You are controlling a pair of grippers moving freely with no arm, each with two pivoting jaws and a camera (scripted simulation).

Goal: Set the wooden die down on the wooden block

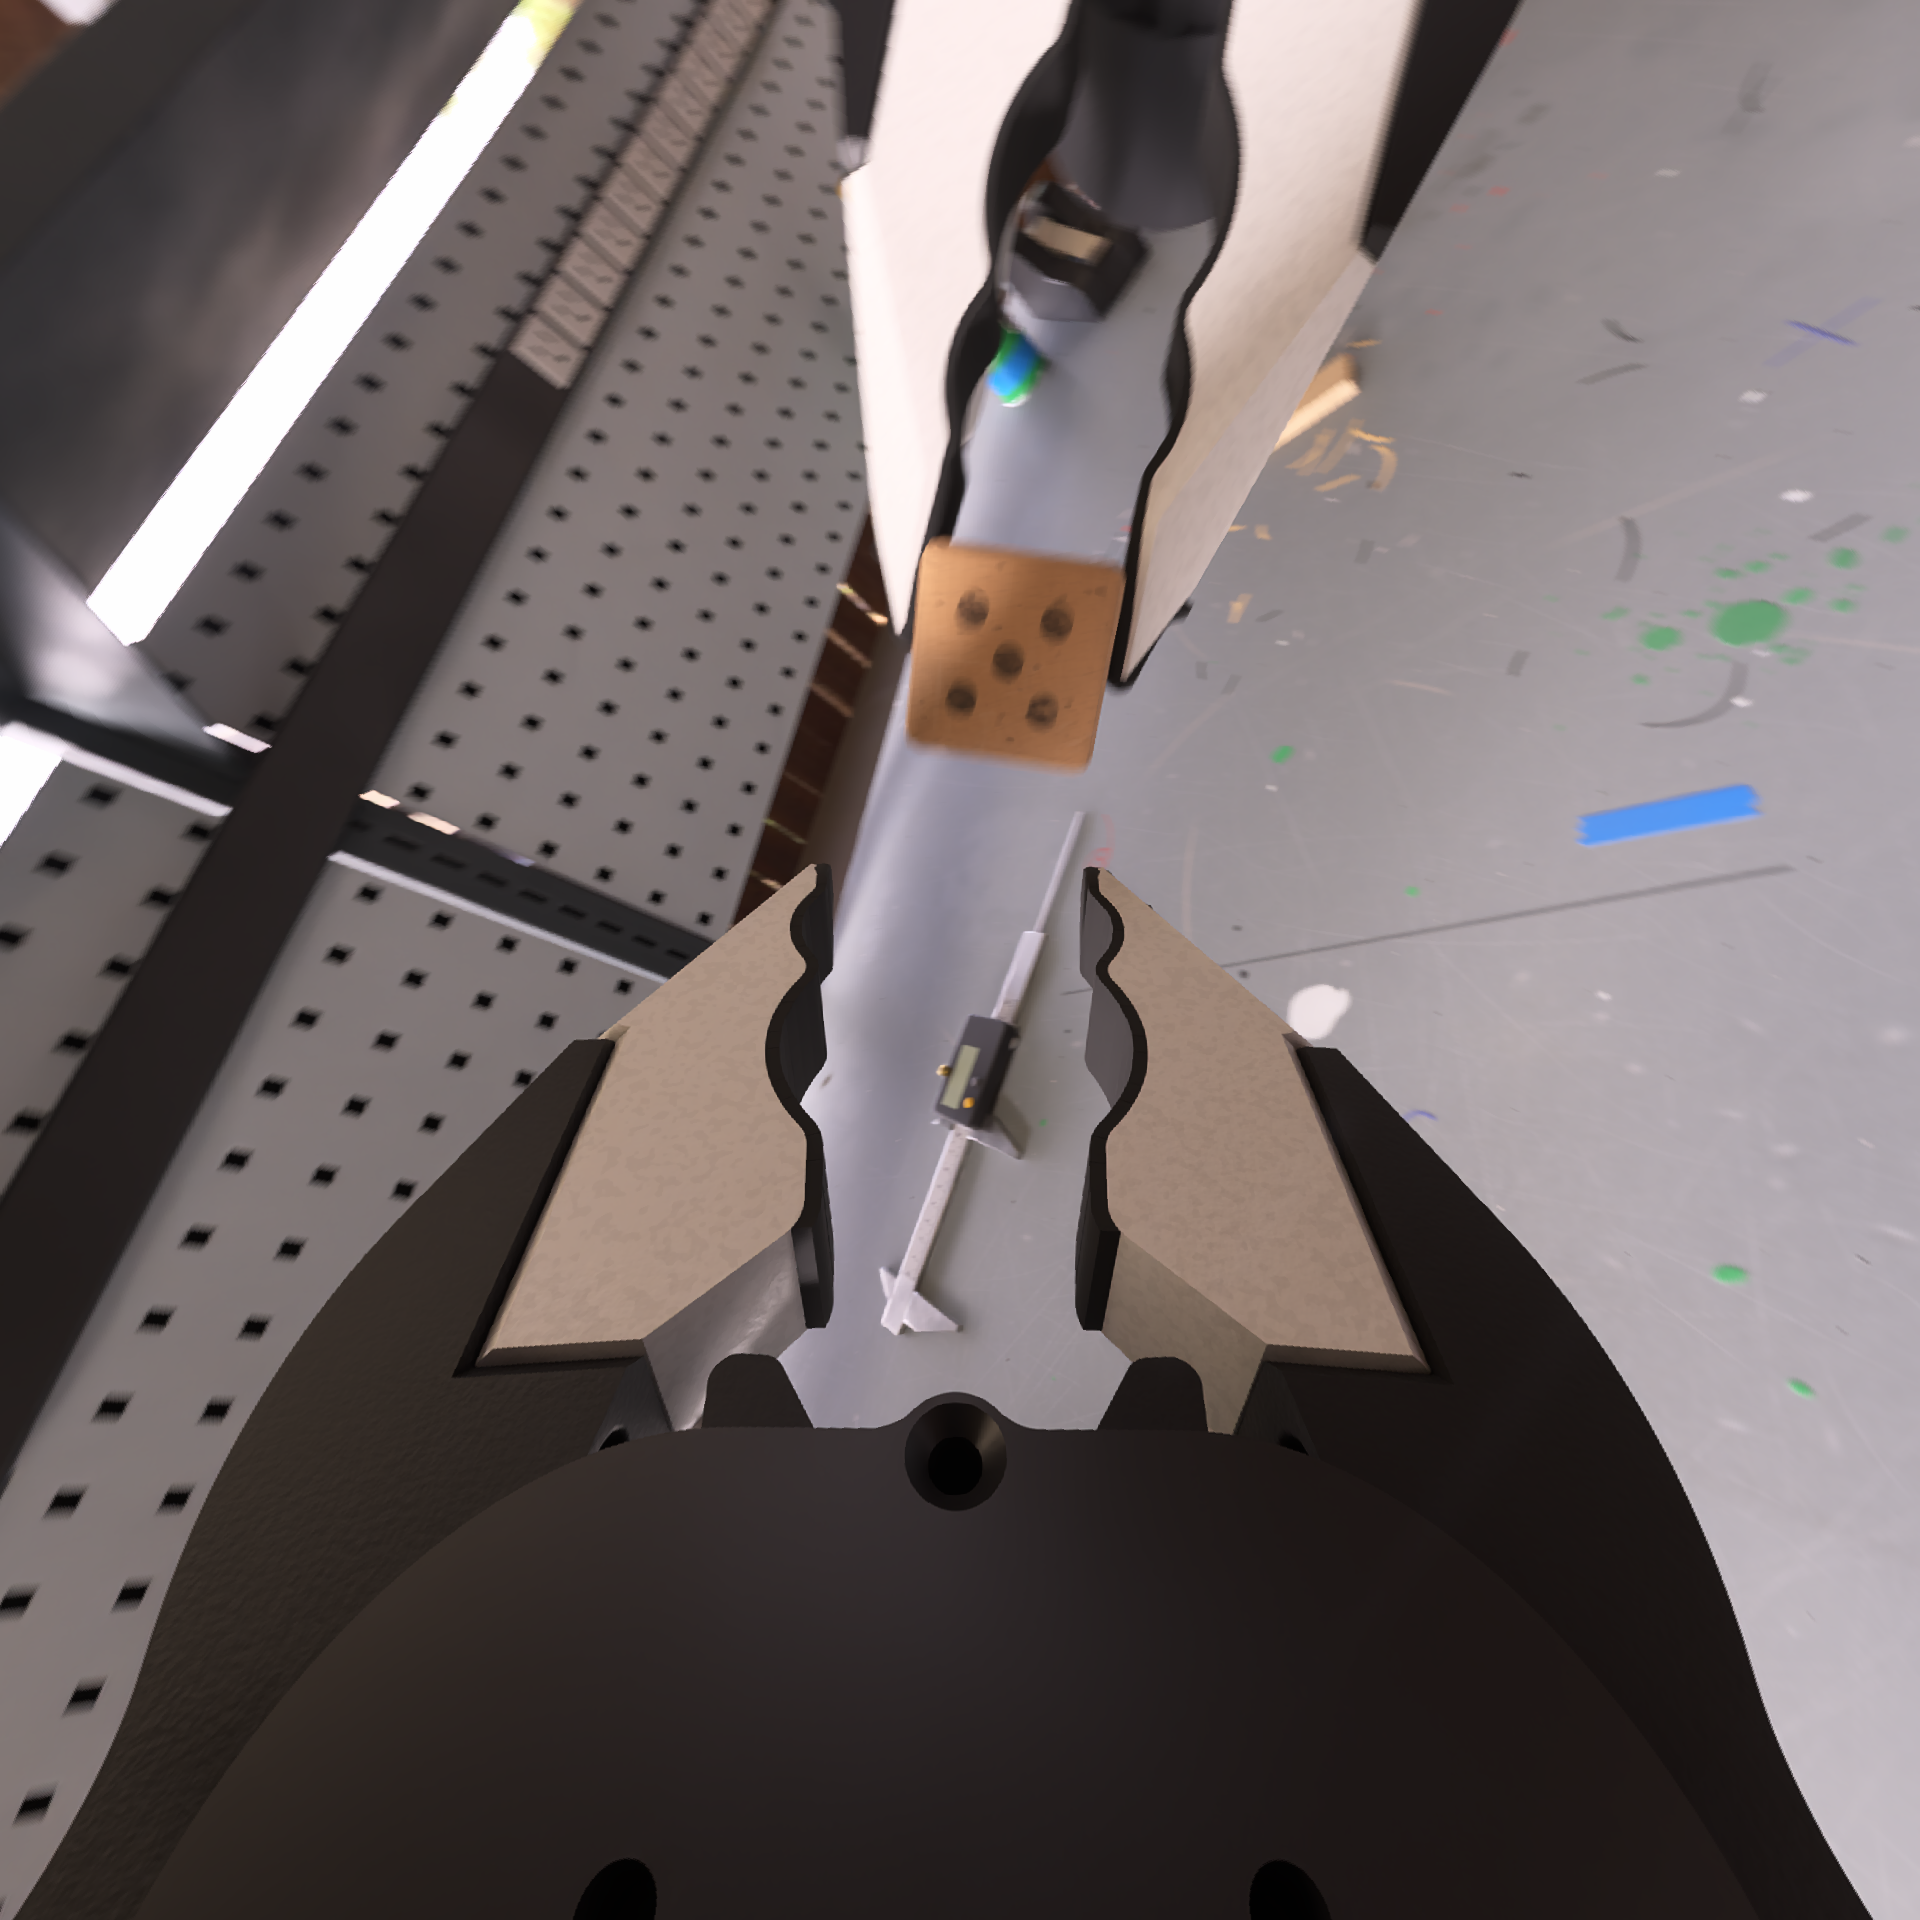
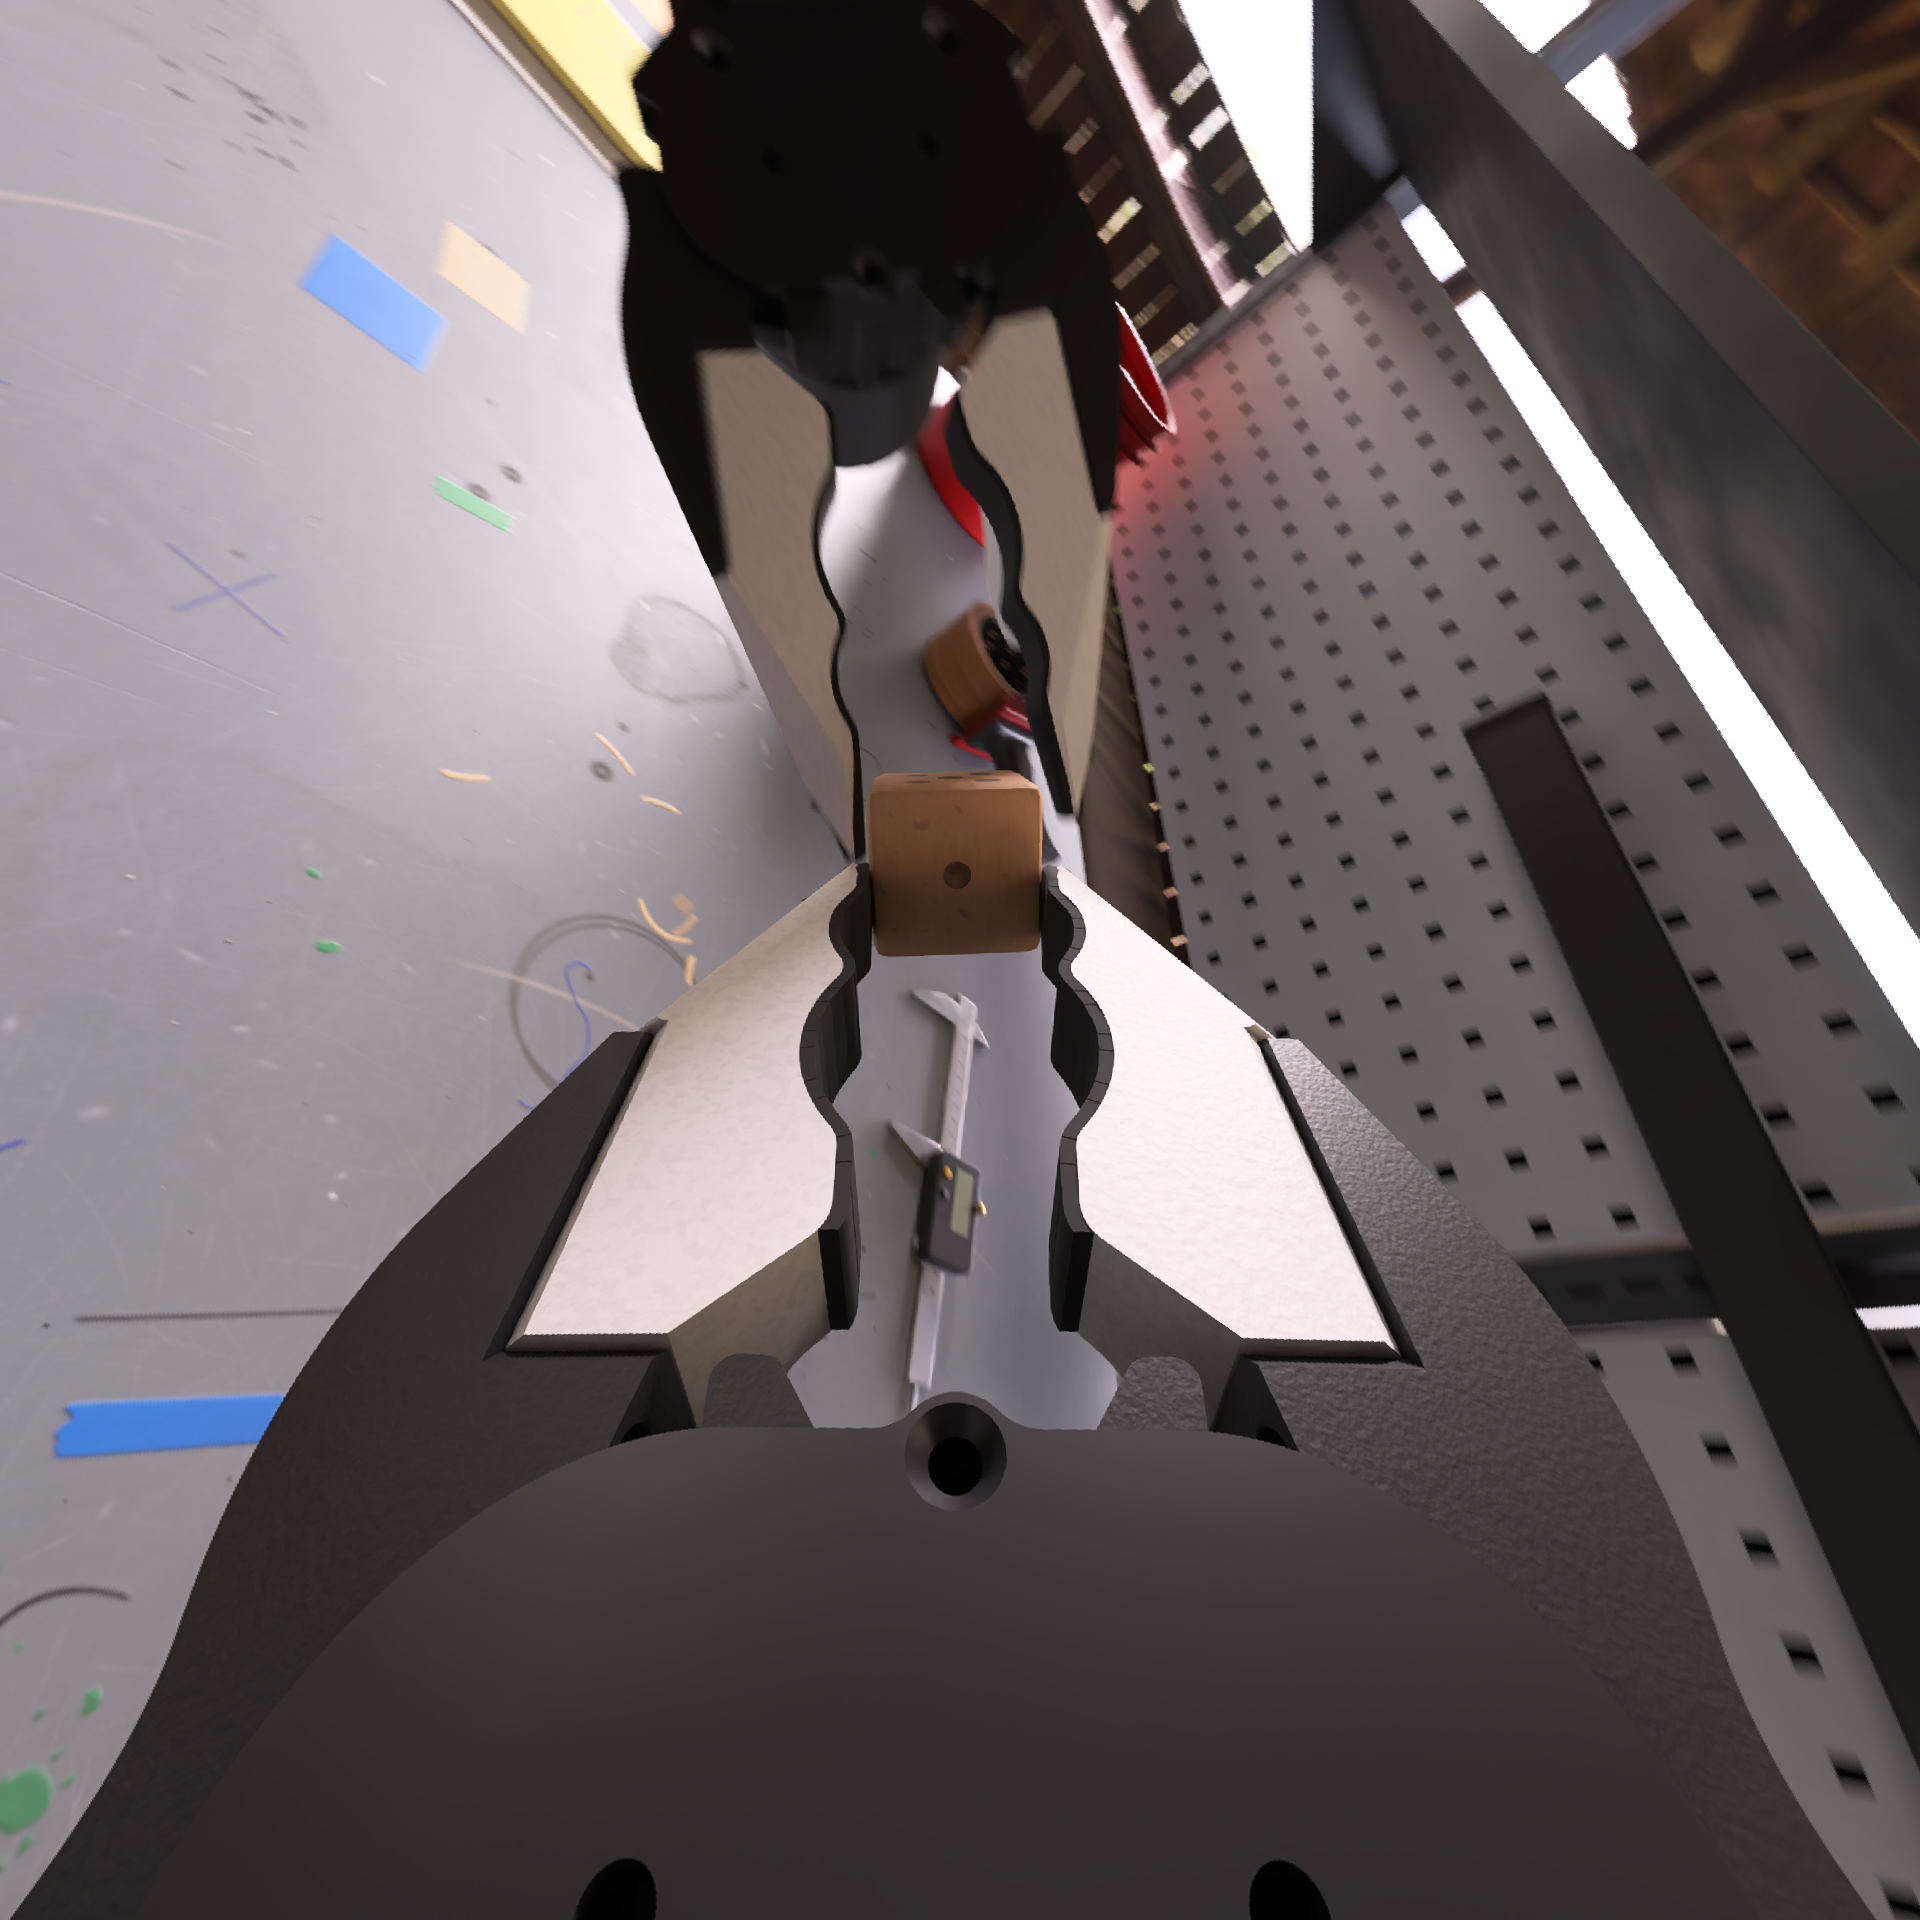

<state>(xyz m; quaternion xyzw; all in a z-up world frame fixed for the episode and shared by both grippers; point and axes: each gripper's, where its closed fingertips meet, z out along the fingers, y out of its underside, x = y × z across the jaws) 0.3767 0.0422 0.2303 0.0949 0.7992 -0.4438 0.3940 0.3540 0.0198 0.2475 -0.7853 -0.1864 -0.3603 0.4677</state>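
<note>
Pinched between the tips of the right gripper (image 2: 956,894), the wooden die (image 2: 954,878) hangs above the grey workbench (image 2: 312,727), its one-pip face turned back toward that gripper's camera. Directly beneath the parted fingers, closer in than the die, a digital caliper (image 2: 948,1195) lies flat on the bench, running lengthwise along the gap. Just past the die, the left gripper (image 2: 935,644) faces the right one head-on, its fingers spread with nothing between them; the die sits at their tips but apart from them. Beyond and between those fingers a small wooden spool (image 2: 966,665) rests on the bench, and farther still a red spool (image 2: 1138,405) stands near the perforated back panel (image 2: 1455,831) rising to the right.

From the left wrist view, the left gripper (image 1: 956,883) shows the same open stance, the caliper (image 1: 971,1081) below its gap. Ahead, the die (image 1: 1006,657) shows its five-pip face, held by the right gripper (image 1: 1023,582). Farther on, between that gripper's fingers, lie a green-and-blue object (image 1: 1013,369) and then a dark bracket holding a pale wooden piece (image 1: 1075,249), which may be the wooden block; it is too blurred to tell. Wood shavings (image 1: 1340,447) and a strip of blue tape (image 1: 1668,814) lie off to the right.
</note>
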